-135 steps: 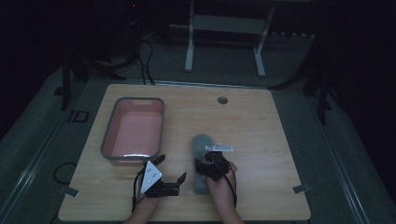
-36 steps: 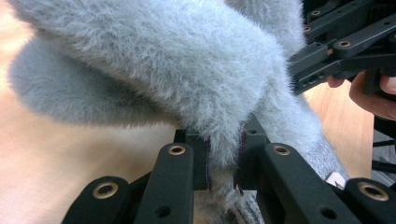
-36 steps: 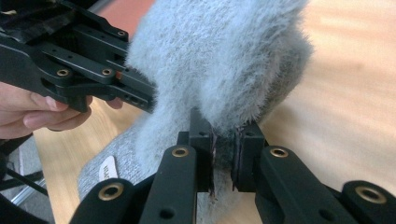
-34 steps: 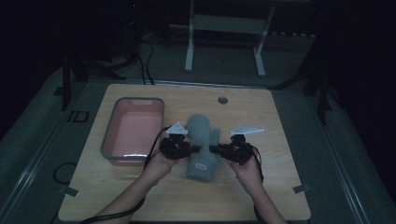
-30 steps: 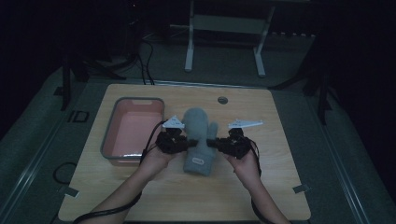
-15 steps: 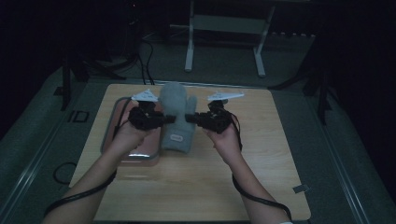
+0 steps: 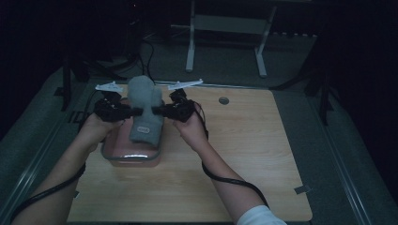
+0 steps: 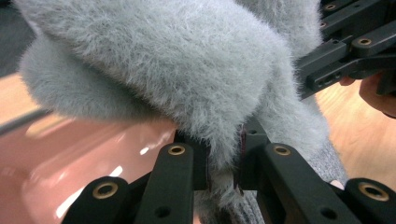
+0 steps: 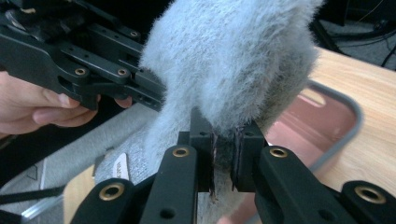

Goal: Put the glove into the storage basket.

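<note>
A grey fluffy mitten (image 7: 145,108) hangs upright in the air between both grippers, cuff down, above the pink tray (image 7: 133,158) at the table's left. My left gripper (image 7: 136,111) is shut on the mitten's left edge, and my right gripper (image 7: 157,111) is shut on its right edge. In the left gripper view the jaws (image 8: 223,163) pinch a fold of the fur (image 8: 177,70), with the right gripper (image 8: 345,56) beyond. In the right gripper view the jaws (image 9: 223,158) clamp the fur (image 9: 233,60), and the left gripper (image 9: 93,60) is opposite.
The wooden table (image 7: 244,154) stretches to the right of the tray, with a small round grommet (image 7: 224,100) near its far edge. A metal stand (image 7: 225,28) rises behind the table. Cables trail from both grippers along the forearms.
Both grippers have carried the mitten up, away from the person and to the left, from the table's middle to above the pink tray. Both grips stayed shut.
</note>
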Demonstrator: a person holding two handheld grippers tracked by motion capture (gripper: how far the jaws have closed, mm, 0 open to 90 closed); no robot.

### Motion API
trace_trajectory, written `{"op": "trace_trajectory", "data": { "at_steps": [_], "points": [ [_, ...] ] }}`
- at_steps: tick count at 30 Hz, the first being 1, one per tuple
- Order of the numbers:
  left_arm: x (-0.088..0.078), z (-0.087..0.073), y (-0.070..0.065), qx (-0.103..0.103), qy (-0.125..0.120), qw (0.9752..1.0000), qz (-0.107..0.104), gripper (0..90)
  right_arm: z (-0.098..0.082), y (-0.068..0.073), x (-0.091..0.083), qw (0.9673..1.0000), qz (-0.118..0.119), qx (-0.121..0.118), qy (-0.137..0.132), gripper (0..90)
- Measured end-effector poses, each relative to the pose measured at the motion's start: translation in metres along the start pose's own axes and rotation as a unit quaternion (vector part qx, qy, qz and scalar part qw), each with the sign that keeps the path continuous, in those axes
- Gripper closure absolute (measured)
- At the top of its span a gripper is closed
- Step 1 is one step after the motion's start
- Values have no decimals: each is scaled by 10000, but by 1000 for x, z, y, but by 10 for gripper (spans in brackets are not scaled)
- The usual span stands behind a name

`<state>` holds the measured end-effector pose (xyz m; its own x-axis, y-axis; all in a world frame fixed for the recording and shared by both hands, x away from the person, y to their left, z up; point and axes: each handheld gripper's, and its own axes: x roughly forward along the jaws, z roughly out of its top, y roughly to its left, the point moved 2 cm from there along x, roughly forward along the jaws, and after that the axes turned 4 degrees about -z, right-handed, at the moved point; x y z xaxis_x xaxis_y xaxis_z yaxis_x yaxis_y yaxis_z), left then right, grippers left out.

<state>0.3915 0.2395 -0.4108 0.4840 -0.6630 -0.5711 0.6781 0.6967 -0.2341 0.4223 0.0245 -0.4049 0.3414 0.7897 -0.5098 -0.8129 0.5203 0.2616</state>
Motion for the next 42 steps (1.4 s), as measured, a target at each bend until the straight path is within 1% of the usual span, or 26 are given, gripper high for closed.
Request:
{"op": "trace_trajectory", "data": {
  "at_steps": [3,6,10,12,14,16,18,19,21,22,24,25,28,29,30,31,32,33,34,35,36,37,38,40,41,42],
  "points": [
    [5,-16,14,-192,138,9997,53,802,-6,-2,22,9998,17,43,186,818],
    [16,-30,24,-359,323,9988,92,802,-17,-6,42,9991,2,126,398,818],
    [34,-45,35,-569,558,9967,120,801,-32,-14,62,9974,-107,248,672,817],
    [42,-51,38,-621,737,9952,189,800,-39,-17,71,9960,-204,285,827,817],
    [50,-55,40,-649,954,9929,272,800,-44,-20,80,9939,-282,360,999,817],
    [55,-57,44,-774,1156,9898,319,799,-49,-21,88,9918,-378,374,1161,817],
    [60,-60,46,-912,1283,9869,344,799,-51,-22,95,9897,-430,384,1308,816],
    [62,-61,48,-902,1377,9857,358,798,-52,-22,98,9887,-471,382,1372,816],
    [67,-63,50,-950,1488,9833,430,797,-52,-21,103,9862,-584,343,1512,816],
    [69,-64,51,-974,1549,9821,452,796,-53,-20,105,9849,-662,274,1573,815],
    [73,-65,53,-1008,1655,9798,502,791,-54,-19,110,9824,-753,255,1689,812],
    [75,-65,54,-1047,1682,9788,525,788,-54,-20,112,9812,-789,286,1735,809],
    [80,-66,53,-989,1810,9762,676,776,-55,-22,117,9789,-832,342,1834,774],
    [81,-66,53,-945,1892,9743,770,764,-56,-23,117,9786,-861,315,1840,756],
    [83,-67,52,-931,1945,9728,842,750,-55,-23,117,9791,-838,284,1832,721],
    [84,-67,53,-972,1973,9716,871,740,-54,-24,116,9790,-840,268,1839,682],
    [86,-67,53,-952,2024,9702,937,728,-52,-24,114,9791,-864,254,1826,663],
    [87,-67,52,-949,2057,9691,980,700,-50,-24,112,9796,-871,210,1798,647],
    [88,-67,53,-977,2065,9685,995,680,-48,-23,108,9805,-893,150,1745,623],
    [88,-67,53,-1024,2072,9673,1042,655,-46,-23,104,9817,-915,105,1666,598],
    [89,-67,54,-1055,2069,9664,1104,607,-44,-23,100,9833,-884,85,1586,580],
    [89,-67,54,-1071,2055,9657,1168,563,-42,-24,96,9843,-858,84,1543,546],
    [89,-67,54,-1028,2065,9646,1280,510,-40,-25,91,9857,-846,76,1457,515],
    [89,-66,53,-839,2055,9635,1497,421,-38,-26,82,9880,-823,57,1309,483],
    [88,-65,52,-776,2011,9641,1552,394,-36,-26,78,9895,-781,11,1213,453],
    [87,-64,51,-769,1947,9646,1606,384,-35,-27,73,9899,-769,13,1189,405]
  ]
}}
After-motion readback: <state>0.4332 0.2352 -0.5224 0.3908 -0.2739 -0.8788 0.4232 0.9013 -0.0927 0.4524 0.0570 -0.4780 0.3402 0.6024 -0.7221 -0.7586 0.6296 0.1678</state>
